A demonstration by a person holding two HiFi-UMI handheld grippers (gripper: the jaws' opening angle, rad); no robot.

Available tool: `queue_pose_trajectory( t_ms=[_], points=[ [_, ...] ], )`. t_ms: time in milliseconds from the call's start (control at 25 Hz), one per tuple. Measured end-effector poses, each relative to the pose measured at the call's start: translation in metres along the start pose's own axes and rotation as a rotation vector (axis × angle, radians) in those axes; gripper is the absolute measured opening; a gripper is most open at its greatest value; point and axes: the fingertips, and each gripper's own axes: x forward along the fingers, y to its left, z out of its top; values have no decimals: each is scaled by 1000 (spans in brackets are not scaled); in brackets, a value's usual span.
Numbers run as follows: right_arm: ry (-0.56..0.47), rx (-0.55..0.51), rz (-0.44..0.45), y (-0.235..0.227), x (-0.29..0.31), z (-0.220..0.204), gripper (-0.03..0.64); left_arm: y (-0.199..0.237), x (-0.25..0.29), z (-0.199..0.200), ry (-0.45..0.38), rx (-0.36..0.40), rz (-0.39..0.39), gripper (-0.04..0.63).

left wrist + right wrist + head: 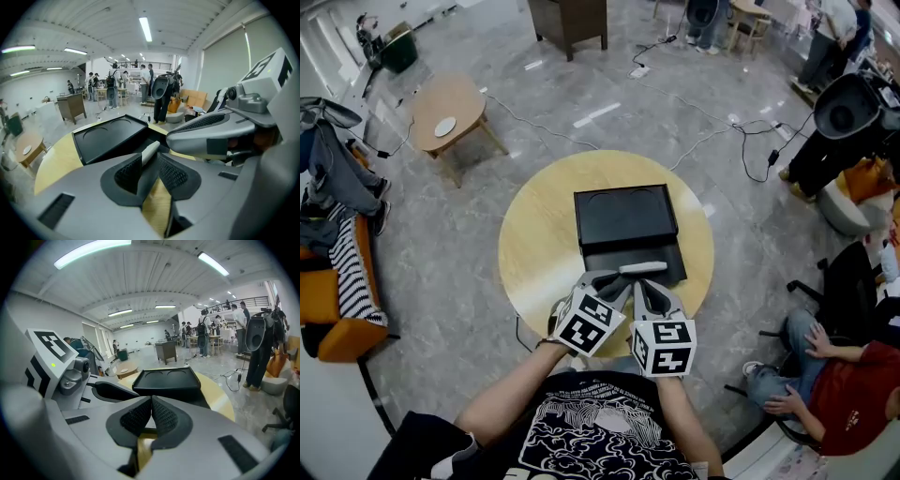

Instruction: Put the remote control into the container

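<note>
A black container (630, 255) stands on the round yellow table (534, 253), its lid (623, 214) folded back on the far side. My left gripper (619, 277) is shut on one end of a slim pale remote control (643, 267), which hangs level over the container's front part. In the left gripper view the remote (151, 151) sticks out from between the shut pads of that gripper (150, 160) toward the container (110, 136). My right gripper (649, 292) is just beside it on the right, shut with nothing in it; its pads meet in the right gripper view (151, 404).
A small wooden side table (445, 108) and a dark cabinet (570, 19) stand farther back. Cables (741, 131) run across the floor. A seated person (834, 375) is at the right, an orange sofa (337, 309) at the left.
</note>
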Motion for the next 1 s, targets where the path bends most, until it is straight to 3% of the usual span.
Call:
queue_pose_trajectory(
  t_ms=[440,1000],
  points=[
    [-29,-1,-29,33,-19,-4,23,-3,-51,2,-101,-50,50,34],
    [-122,15,-22,75,-54,-4,23,-24,-98,-5,-179,-40,33,18]
  ],
)
